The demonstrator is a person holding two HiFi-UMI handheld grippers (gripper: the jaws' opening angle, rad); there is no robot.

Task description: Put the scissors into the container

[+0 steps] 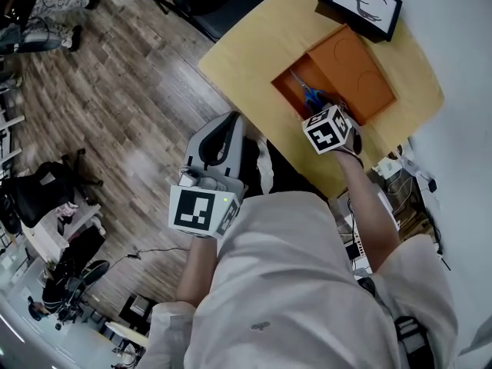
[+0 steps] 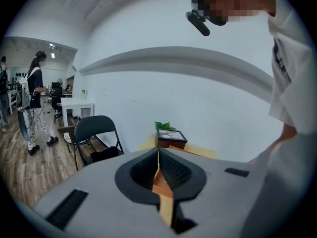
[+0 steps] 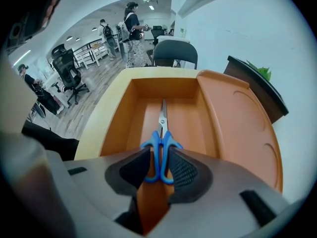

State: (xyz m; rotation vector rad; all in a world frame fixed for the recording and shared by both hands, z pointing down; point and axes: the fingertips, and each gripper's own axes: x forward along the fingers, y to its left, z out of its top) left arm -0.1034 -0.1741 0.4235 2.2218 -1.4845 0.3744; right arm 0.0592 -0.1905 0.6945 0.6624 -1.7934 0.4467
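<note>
**Figure. Scissors laid in the container; three views.**

**Writing.** The only clear markings are the black-and-white square codes on each marker cube point(image 1: 329, 129). Dark lettering on the person's shirt point(image 2: 278, 58), at 2 o'clock in the left gripper view, is too distorted to read. The picture frame point(image 1: 361, 2) carries a black branching silhouette, not text.

**Views compared.** Only the head view shows both tools at once. It places the yellow table point(image 1: 254, 44) at 12 to 2 o'clock and the wood floor point(image 1: 131, 91) at 9 to 11 o'clock. The right gripper view alone resolves the scissors point(image 3: 161, 148). They have blue looped handles at 6 o'clock and closed steel blades pointing to 12 o'clock. The left gripper view alone shows the black chair point(image 2: 94, 130) and the plant point(image 2: 164, 126) from the side, with the container visible only as an orange sliver.

**Task object.** The scissors lie flat in the deep trough of the orange container point(image 3: 237, 118). Its flat, ring-embossed section lies at 3 o'clock.

**Tools.** The right gripper point(image 3: 159, 158) has its jaws spread around the handles, with orange floor showing beside the left loop. The left gripper point(image 2: 159, 157), held clear of the table, has its jaws pressed together with nothing between them.
</note>
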